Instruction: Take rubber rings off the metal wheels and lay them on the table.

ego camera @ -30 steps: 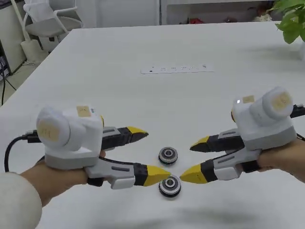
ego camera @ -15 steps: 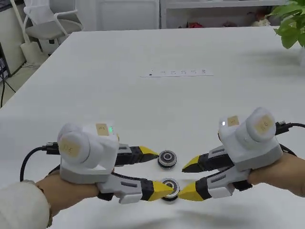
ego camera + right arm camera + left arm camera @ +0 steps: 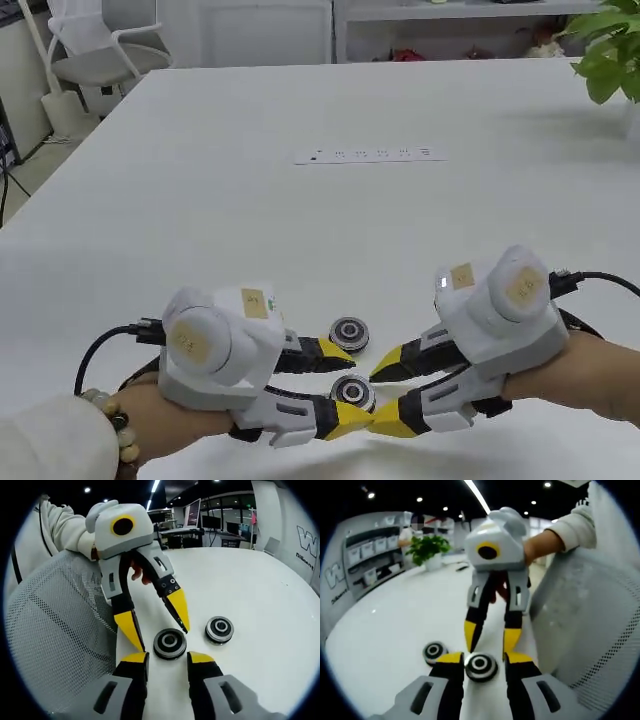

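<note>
White and smooth, the table (image 3: 300, 220) carries two small round wheels, each a metal disc of ringed steps with a dark band about its rim; that band is probably the rubber ring, though the pictures are too small to be sure. Both wheels lie flat and near each other but apart. The near wheel (image 3: 170, 643) sits at the table's front edge between the two tools, and the far wheel (image 3: 219, 629) lies just beyond it, clear of any jaw. There are two grippers, each a grey and white plastic body with two black jaws ending in pointed yellow tips. The left gripper (image 3: 484, 658) has its jaws spread moderately, a little wider than the near wheel, which lies between its tips, close to one of them; it holds nothing. The right gripper (image 3: 168, 657) faces it from the other side, its jaws parted about as far and empty, with the same wheel just ahead of its tips. In the head view the four yellow tips close in around that wheel, the lower pair almost meeting. Farther back on the table lies one flat white power strip (image 3: 370, 154). One leafy green plant (image 3: 610, 50) stands at the far right corner and one white mesh chair (image 3: 100, 45) beyond the far left.
</note>
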`<state>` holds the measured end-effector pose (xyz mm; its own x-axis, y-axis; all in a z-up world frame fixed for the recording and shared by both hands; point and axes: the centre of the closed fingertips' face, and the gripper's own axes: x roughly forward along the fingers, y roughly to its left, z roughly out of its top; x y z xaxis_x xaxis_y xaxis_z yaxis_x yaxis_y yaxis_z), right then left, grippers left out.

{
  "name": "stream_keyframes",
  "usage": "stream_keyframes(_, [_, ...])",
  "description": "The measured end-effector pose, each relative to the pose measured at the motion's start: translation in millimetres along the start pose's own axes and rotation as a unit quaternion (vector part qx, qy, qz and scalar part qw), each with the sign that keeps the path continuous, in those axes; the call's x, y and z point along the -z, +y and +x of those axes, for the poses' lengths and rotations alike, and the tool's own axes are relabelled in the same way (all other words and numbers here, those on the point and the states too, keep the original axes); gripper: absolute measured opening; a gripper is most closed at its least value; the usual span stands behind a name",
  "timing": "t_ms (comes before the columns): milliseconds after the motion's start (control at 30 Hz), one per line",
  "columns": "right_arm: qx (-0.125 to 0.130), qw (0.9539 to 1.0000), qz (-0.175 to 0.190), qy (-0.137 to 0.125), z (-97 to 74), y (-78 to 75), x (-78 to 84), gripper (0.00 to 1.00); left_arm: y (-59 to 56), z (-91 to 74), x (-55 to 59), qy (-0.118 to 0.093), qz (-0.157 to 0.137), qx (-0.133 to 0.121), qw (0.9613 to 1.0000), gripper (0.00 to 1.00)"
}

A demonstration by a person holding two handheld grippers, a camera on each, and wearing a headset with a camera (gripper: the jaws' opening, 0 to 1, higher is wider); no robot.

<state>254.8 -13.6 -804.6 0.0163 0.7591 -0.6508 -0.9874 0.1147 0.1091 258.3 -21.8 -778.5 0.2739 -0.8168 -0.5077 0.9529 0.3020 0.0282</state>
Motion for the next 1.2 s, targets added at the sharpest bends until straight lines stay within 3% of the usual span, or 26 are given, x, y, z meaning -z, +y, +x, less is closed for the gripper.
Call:
stream_keyframes(233, [0.005, 0.9999, 0.003, -0.009, -0.5, -2.6, -3.5, 0.23, 9.1, -2.6, 6.2, 0.000, -0.027, -0.012, 0.9996, 0.28])
stream_keyframes(433, [0.008, 0.9999, 0.004, -0.007, -0.5, -4.0, -1.6, 0.21, 4.7, 0.7, 16.3, 0.021, -0.007, -0.007, 0.9997, 0.22])
stream_keyframes(467, [0.009, 0.9999, 0.006, -0.006, -0.4, -4.2, -1.3, 0.22, 4.5, 0.9, 11.0, 0.007, -0.013, -0.006, 0.9999, 0.20])
stream_keyframes(600, [0.011, 0.9999, 0.007, -0.005, -0.8, -5.2, -0.5, 0.22, 7.0, -0.6, 13.8, 0.016, -0.008, -0.010, 0.9998, 0.16])
stream_keyframes(833, [0.008, 0.9997, 0.023, -0.010, 1.7, -4.2, -0.6, 0.21, 8.4, -0.3, 12.3, 0.007, -0.021, -0.011, 0.9997, 0.16])
stream_keyframes(1200, [0.012, 0.9994, 0.031, -0.013, 1.6, -6.9, 0.9, 0.17, 11.6, 0.8, 12.6, 0.002, -0.018, -0.019, 0.9997, 0.15])
